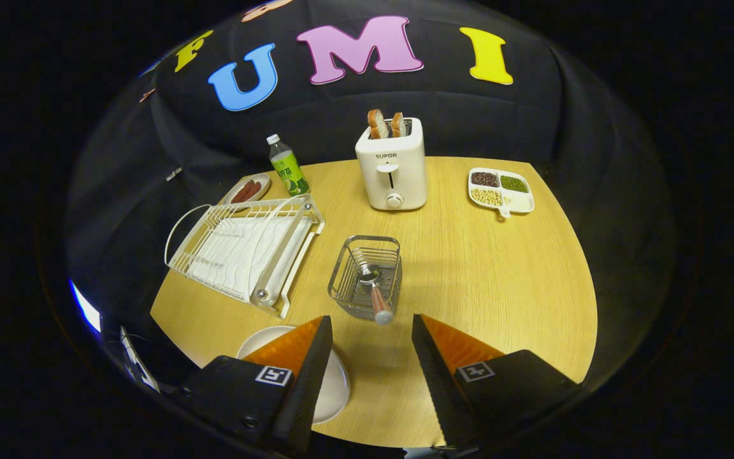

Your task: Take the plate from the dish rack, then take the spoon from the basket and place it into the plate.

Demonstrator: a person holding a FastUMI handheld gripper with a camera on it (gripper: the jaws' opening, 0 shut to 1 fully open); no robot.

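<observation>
A white plate [335, 389] lies flat on the wooden table, partly under my left finger [303, 357]. Just ahead of the fingertips stands a wire basket [367, 275] with a spoon [374, 294] leaning inside, its pinkish handle pointing toward me over the basket's near rim. The white dish rack [246, 252] sits to the left of the basket with no dishes in it. My gripper [372, 328] hovers above the table, open, with nothing between its fingers.
A white toaster [392, 169] with two bread slices stands beyond the basket. A green bottle [288, 167] and a small dish of sausages [247, 190] sit behind the rack. A divided tray of beans [501, 190] lies at the far right.
</observation>
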